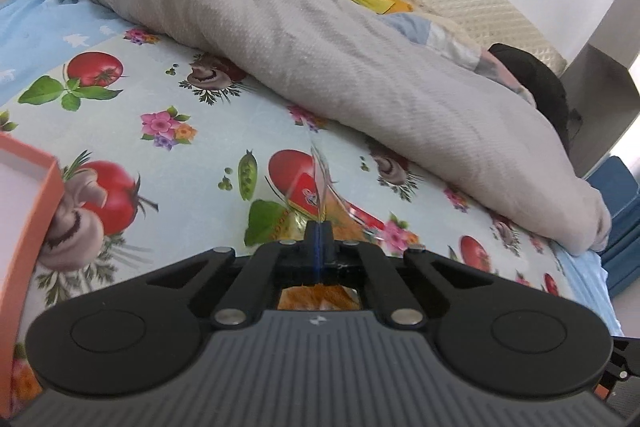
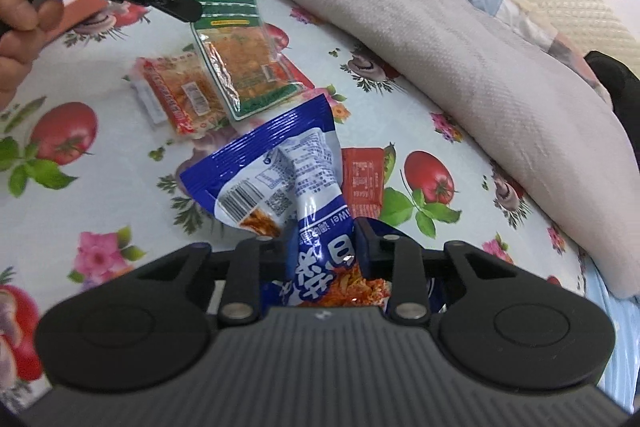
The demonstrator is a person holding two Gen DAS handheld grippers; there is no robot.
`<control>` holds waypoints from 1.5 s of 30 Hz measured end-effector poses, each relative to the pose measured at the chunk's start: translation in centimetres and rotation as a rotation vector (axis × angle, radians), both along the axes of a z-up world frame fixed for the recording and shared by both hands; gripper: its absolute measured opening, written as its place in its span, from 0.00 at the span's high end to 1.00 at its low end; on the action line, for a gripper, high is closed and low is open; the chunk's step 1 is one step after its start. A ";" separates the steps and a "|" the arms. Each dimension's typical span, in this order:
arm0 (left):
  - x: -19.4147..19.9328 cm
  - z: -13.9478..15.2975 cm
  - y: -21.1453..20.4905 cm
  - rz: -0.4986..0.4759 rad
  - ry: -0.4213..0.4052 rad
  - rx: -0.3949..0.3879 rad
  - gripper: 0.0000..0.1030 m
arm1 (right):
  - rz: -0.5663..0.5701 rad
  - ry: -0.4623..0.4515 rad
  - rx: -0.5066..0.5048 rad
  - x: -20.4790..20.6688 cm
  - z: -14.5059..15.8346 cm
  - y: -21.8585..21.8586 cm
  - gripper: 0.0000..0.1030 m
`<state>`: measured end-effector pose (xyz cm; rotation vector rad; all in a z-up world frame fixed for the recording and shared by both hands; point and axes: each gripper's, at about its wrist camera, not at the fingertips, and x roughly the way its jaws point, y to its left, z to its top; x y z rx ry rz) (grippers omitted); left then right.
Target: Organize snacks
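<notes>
Spread over the bed, a vegetable-print cloth (image 2: 100,187) carries the snacks. Nearest in the right wrist view, the right gripper (image 2: 320,239) pinches a crumpled blue snack bag (image 2: 280,167), its jaws closed against the bag's sides. A small red sachet (image 2: 362,183) lies flat on the cloth just beyond the bag. Further off, a red-edged packet (image 2: 180,95) lies flat, partly under a green-edged clear packet (image 2: 236,47). The left gripper (image 2: 188,9), gripped by a hand (image 2: 16,27), has its jaws pressed together on that green-edged packet's near edge. An orange box (image 1: 28,195) sits at the left in the left wrist view. A grey blanket (image 1: 300,47) is heaped behind everything.
</notes>
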<state>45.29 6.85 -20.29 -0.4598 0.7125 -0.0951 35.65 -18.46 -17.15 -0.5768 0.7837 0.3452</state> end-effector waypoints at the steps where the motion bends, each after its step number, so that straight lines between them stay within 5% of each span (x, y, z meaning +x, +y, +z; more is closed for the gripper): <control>1: -0.7 0.3 0.0 -0.001 -0.001 -0.008 1.00 | -0.010 -0.003 0.004 -0.5 0.3 -0.1 0.70; 13: -10.1 2.5 -0.5 -0.047 0.017 -0.072 1.00 | -0.151 -0.013 0.077 -8.1 2.0 -1.1 0.70; 29: -24.7 1.9 -1.4 -0.146 0.123 -0.026 1.00 | -0.297 0.048 0.208 -18.9 0.8 -2.6 0.70; 37: -27.1 0.7 -1.4 -0.181 0.178 0.027 1.00 | -0.341 0.103 0.274 -21.9 -0.5 -2.7 0.69; 45: -27.6 1.4 -1.5 -0.185 0.221 0.162 0.94 | -0.348 0.114 0.380 -22.8 -0.3 -3.3 0.60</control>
